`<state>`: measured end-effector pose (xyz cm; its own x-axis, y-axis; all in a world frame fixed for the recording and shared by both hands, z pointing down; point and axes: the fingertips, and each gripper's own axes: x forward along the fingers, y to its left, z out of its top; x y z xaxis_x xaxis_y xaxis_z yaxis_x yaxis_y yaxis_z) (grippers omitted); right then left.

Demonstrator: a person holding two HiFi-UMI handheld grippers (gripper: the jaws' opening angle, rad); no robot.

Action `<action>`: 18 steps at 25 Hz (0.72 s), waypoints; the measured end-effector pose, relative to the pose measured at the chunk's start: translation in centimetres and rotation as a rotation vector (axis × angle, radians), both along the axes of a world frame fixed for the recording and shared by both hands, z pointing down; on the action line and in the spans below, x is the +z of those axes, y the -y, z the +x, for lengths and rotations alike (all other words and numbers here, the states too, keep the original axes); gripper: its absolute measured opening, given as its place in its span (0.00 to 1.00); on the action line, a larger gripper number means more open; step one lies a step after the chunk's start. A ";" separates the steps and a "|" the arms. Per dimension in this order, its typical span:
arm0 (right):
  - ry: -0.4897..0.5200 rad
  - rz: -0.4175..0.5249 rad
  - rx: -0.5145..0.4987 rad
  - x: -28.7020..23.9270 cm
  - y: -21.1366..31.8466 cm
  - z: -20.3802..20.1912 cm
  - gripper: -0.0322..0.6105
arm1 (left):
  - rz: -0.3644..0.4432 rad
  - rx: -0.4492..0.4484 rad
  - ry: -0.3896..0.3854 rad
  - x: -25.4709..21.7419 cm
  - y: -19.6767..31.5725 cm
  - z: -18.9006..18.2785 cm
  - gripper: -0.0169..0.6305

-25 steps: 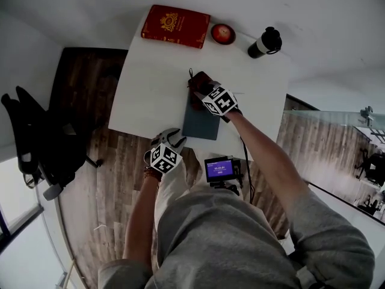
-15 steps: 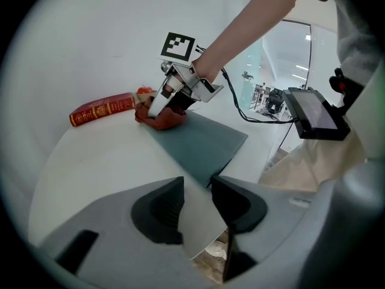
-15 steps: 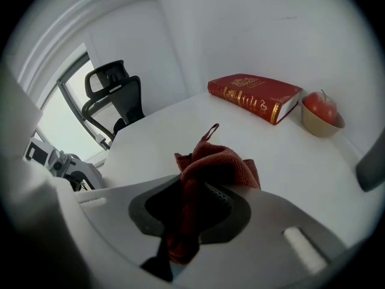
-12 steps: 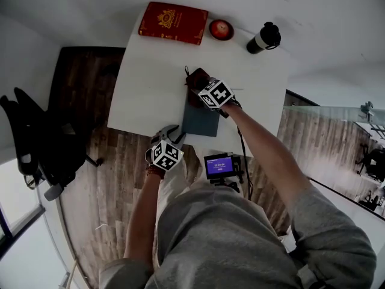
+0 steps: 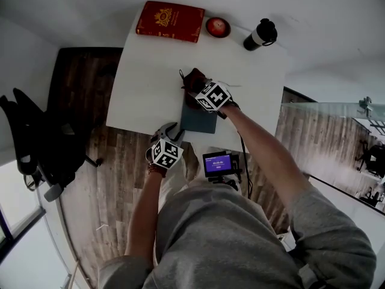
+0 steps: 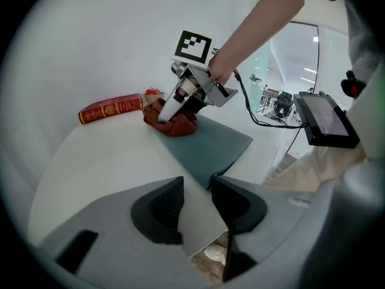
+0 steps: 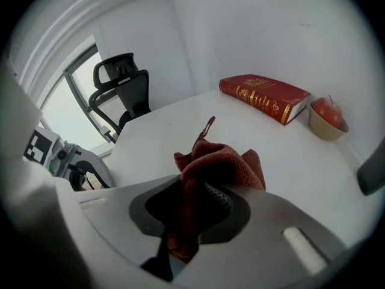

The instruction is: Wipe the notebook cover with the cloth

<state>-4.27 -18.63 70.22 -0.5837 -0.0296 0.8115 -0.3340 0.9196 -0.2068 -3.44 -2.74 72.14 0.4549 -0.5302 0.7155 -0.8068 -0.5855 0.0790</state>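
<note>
Cloth (image 7: 224, 161) soft, light, bunched: clamped in the right gripper (image 7: 191, 209), pressed on the far end of the thin grey notebook (image 5: 198, 120) on the white table (image 5: 150, 65). Likely glides easily; best pinched at its gathered middle. Left gripper (image 6: 195, 206) parted, empty, by the table's near edge.

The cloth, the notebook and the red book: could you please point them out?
cloth (image 6: 180, 125), left gripper view, bunched fabric.
notebook (image 6: 210, 150), left gripper view, bare cover.
red book (image 5: 170, 21), head view, front cover.
</note>
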 end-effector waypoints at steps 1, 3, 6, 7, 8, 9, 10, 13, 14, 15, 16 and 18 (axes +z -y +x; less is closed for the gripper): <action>0.002 -0.002 -0.001 0.0 -0.2 0.0 0.18 | 0.001 0.000 0.001 0.0 0.0 0.0 0.26; 0.003 -0.004 -0.003 0.0 -0.7 0.0 0.18 | 0.002 -0.001 0.004 0.1 0.0 -0.1 0.26; 0.009 -0.001 -0.013 -0.1 -1.2 -0.1 0.18 | 0.005 0.000 0.007 0.1 0.2 -0.2 0.26; 0.009 -0.001 -0.015 -0.1 -1.6 0.0 0.18 | 0.005 0.000 0.006 0.1 0.1 -0.1 0.26; 0.007 -0.002 -0.016 0.0 -2.0 0.2 0.18 | 0.004 -0.001 0.003 0.1 -0.1 0.2 0.26; 0.003 -0.003 -0.015 0.0 -2.4 0.5 0.18 | 0.003 -0.001 0.002 0.1 -0.3 0.4 0.26; 0.000 -0.003 -0.015 0.1 -2.7 0.5 0.18 | 0.004 -0.002 0.002 0.1 -0.3 0.4 0.26; 0.000 -0.005 -0.023 0.1 -3.4 0.3 0.18 | 0.005 0.000 0.004 0.1 -0.1 0.1 0.26; 0.003 -0.006 -0.026 0.0 -3.6 0.3 0.18 | 0.005 0.000 0.005 0.1 -0.1 0.1 0.26; 0.006 -0.007 -0.027 0.0 -3.9 0.2 0.18 | 0.005 0.000 0.007 0.1 -0.1 0.0 0.26; 0.008 -0.009 -0.030 0.1 -4.2 0.3 0.18 | 0.007 0.001 0.008 0.1 -0.1 0.0 0.26; 0.008 -0.013 -0.038 0.0 -4.8 0.3 0.18 | 0.009 0.001 0.009 0.1 0.0 0.1 0.26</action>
